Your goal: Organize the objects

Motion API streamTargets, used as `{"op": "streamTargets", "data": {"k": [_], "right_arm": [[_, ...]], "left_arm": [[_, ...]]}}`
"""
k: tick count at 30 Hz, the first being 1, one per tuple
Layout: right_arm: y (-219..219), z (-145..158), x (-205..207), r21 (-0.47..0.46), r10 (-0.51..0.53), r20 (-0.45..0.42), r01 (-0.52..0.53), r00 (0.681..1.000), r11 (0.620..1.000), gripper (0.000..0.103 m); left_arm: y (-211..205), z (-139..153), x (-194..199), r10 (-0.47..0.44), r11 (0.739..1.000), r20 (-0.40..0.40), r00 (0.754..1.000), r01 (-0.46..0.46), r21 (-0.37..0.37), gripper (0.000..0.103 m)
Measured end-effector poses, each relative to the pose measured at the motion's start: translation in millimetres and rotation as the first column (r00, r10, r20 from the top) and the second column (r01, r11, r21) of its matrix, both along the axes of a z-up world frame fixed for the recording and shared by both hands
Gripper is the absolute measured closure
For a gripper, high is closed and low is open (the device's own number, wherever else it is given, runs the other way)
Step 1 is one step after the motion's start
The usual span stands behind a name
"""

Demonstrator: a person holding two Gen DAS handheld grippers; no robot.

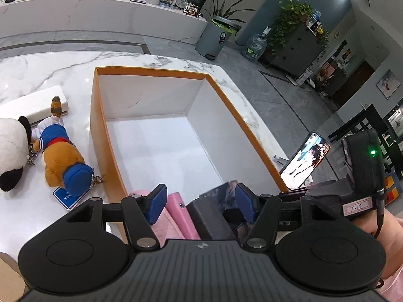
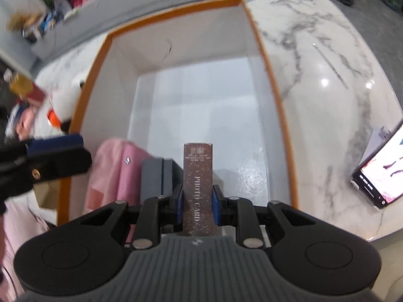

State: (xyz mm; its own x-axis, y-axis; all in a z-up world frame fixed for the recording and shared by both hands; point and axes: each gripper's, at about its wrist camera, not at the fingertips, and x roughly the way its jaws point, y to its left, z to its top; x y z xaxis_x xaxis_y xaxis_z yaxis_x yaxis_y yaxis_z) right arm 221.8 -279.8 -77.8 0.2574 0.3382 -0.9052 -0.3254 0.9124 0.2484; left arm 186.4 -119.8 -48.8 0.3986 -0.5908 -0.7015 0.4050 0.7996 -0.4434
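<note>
Overhead, the right gripper (image 2: 197, 207) clamps its blue pads on the two long sides of a brown box lettered "PHOTO CARD" (image 2: 197, 176), which stands upright between them, its far end jutting past the fingertips over the near end of an orange-rimmed white box (image 2: 262, 50). Just left of the card box, inside the same white box, stand a grey case (image 2: 157, 176) and a pink pouch (image 2: 113, 173).

The left gripper (image 1: 199, 201) hangs with its jaws wide apart, the pads pressing on nothing; the pink pouch and a dark box lie below the gap, at the white box's near end.

On the marble table (image 1: 63, 63), left of the white box, lie a brown plush dog in blue (image 1: 63, 158) and a black-and-white plush (image 1: 12, 146). A lit phone (image 1: 304, 161) leans to the right.
</note>
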Motion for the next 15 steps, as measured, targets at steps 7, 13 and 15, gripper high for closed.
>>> {"op": "streamTargets", "data": {"k": [7, 13, 15], "right_arm": [[11, -8, 3, -0.043, 0.068, -0.059, -0.07, 0.996, 0.997, 0.079], [10, -9, 5, -0.026, 0.06, -0.089, -0.062, 0.994, 0.998, 0.076], [6, -7, 5, 0.005, 0.051, -0.097, -0.051, 0.994, 0.999, 0.074]], "left_arm": [[7, -2, 2, 0.013, 1.0, -0.006, 1.0, -0.013, -0.001, 0.033], [9, -3, 2, 0.012, 1.0, -0.008, 1.0, -0.012, -0.003, 0.033], [9, -3, 2, 0.012, 1.0, -0.009, 1.0, -0.012, -0.004, 0.033]]}}
